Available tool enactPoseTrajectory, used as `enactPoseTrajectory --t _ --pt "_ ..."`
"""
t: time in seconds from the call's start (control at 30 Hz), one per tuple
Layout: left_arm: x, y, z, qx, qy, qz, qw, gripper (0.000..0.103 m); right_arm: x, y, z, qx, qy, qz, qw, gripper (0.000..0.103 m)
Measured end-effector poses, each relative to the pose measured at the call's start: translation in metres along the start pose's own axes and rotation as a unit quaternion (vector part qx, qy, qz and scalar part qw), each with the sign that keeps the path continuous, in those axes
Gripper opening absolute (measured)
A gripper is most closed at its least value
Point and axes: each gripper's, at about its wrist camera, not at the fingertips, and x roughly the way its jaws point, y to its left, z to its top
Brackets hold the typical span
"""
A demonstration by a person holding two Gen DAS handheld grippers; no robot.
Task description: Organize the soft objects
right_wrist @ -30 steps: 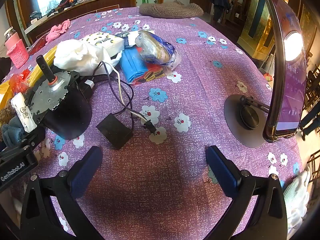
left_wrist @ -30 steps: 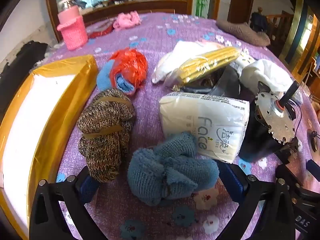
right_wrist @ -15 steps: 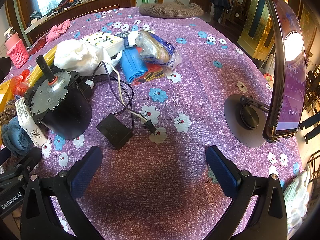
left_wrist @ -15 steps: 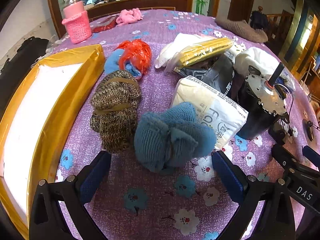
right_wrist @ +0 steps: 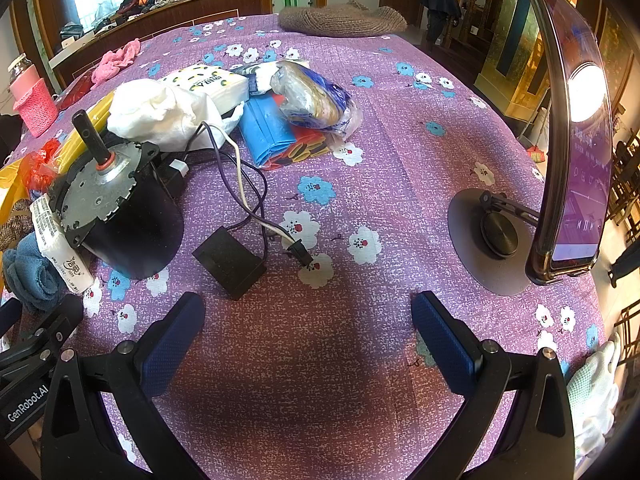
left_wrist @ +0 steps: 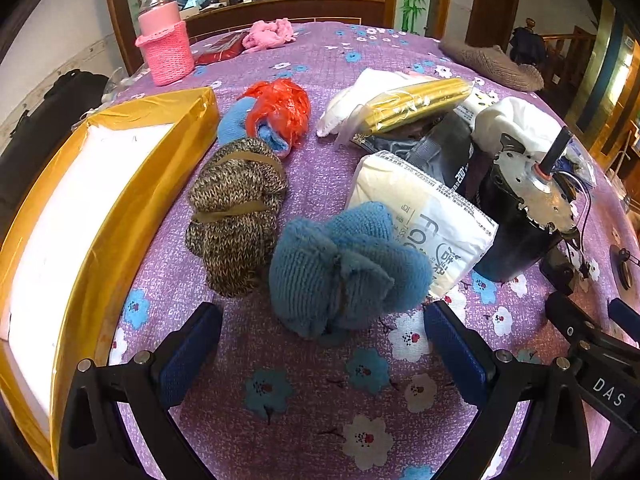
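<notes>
Two grippers, both with jaws spread and empty. Left gripper (left_wrist: 320,340), lower centre of its frame, faces the blue knitted bundle (left_wrist: 344,272), which lies just ahead of the fingertips, touching the brown marled bundle (left_wrist: 236,216) and the tissue pack (left_wrist: 424,216). Step judged: approach to grasp. Next: straddle the bundle, clamp, carry to the yellow-edged box (left_wrist: 132,184) at left. Right gripper (right_wrist: 308,336) hovers over the purple floral tablecloth (right_wrist: 400,152). Wood-panelled room behind.

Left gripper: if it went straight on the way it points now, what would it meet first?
Most likely the blue knitted bundle, which lies just ahead of the open left gripper, centred between its fingers. The tissue pack sits behind it to the right. Exact depth is unclear through the fisheye.
</notes>
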Motion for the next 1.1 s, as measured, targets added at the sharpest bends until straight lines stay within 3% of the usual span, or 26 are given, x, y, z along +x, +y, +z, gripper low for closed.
enactPoseTrajectory --t 0.17,0.23,0.27,0.3,0.37,0.4,0.53,0.6,0.77,0.9,1.1 --pt "0.002 0.003 0.005 0.008 0.015 -0.011 0.9998 0.102 0.0 0.0 0.0 0.0 0.0 0.0 1.0 0.103" --pt "0.0 0.007 0.009 0.027 0.039 -0.036 0.9982 0.1 0.0 0.0 0.0 0.0 0.0 0.0 1.0 0.103" --pt "-0.002 0.011 0.01 0.029 0.049 -0.055 0.9968 0.094 0.0 0.0 0.0 0.0 0.0 0.0 1.0 0.103" --pt "-0.01 0.02 0.01 0.022 0.054 -0.093 0.994 0.091 0.0 0.0 0.0 0.0 0.0 0.0 1.0 0.103" --pt "-0.025 0.034 0.012 0.016 0.046 -0.129 0.9905 0.091 0.0 0.0 0.0 0.0 0.0 0.0 1.0 0.103" --pt "-0.04 0.045 0.012 0.018 0.022 -0.138 0.99 0.093 0.0 0.0 0.0 0.0 0.0 0.0 1.0 0.103" --pt "-0.076 0.08 0.009 0.026 -0.056 -0.126 0.9901 0.095 0.0 0.0 0.0 0.0 0.0 0.0 1.0 0.103" --pt "-0.082 0.097 0.005 0.02 -0.069 -0.126 0.9894 0.096 0.0 0.0 0.0 0.0 0.0 0.0 1.0 0.103" --pt "-0.076 0.11 -0.008 0.015 -0.057 -0.117 0.9914 0.09 0.001 0.0 0.001 0.007 -0.008 -0.003 1.0 0.103" --pt "-0.077 0.094 -0.011 0.028 -0.048 -0.145 0.9878 0.086 -0.002 -0.003 0.001 -0.003 -0.004 0.005 1.0 0.103" --pt "-0.072 0.079 -0.004 0.042 -0.041 -0.147 0.9873 0.086 0.003 -0.001 0.004 -0.012 0.003 0.01 1.0 0.103"
